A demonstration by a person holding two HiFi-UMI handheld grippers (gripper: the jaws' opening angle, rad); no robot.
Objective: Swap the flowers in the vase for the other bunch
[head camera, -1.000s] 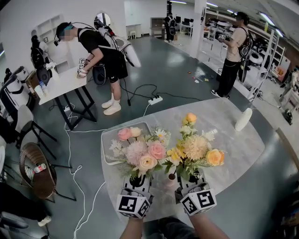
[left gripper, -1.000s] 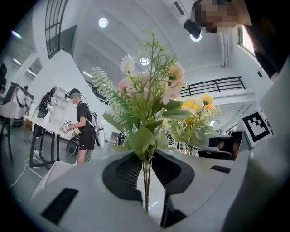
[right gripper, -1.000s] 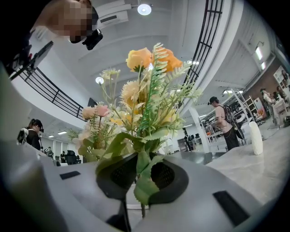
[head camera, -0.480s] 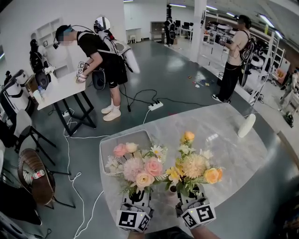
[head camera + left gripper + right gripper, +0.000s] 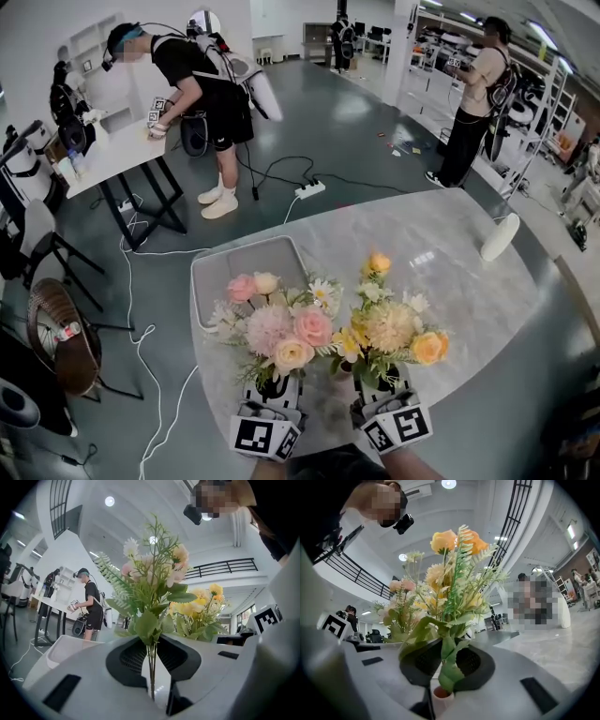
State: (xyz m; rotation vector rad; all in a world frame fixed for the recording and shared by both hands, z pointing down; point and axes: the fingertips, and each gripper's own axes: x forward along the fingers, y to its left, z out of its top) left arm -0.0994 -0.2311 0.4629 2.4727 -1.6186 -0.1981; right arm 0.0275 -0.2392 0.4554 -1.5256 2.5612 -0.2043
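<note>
**One bunch of flowers upright in each tool, vase under the right one**

At the far left, a shallow grey tray (image 5: 234, 272) lies on the pale marbled tabletop (image 5: 450, 272), beyond my left hand. My left tool (image 5: 273, 392) points level. Its jaws are pinched narrow on the thin green stems of the pink bunch (image 5: 278, 319), which stands upright so the blooms stay off the surface.

Just beside it, with blooms almost touching, is the yellow and orange bunch (image 5: 392, 323). My right tool (image 5: 382, 380) grips it the same way, low on its stems and leaves.

Directly under that tool's jaws sits the small pinkish mouth of the vase (image 5: 441, 694). Leaves hide the stem ends, so I cannot tell whether they are inside the vase or just above it. Holding both bunches side by side seems meant to keep the vase within reach of either.
</note>
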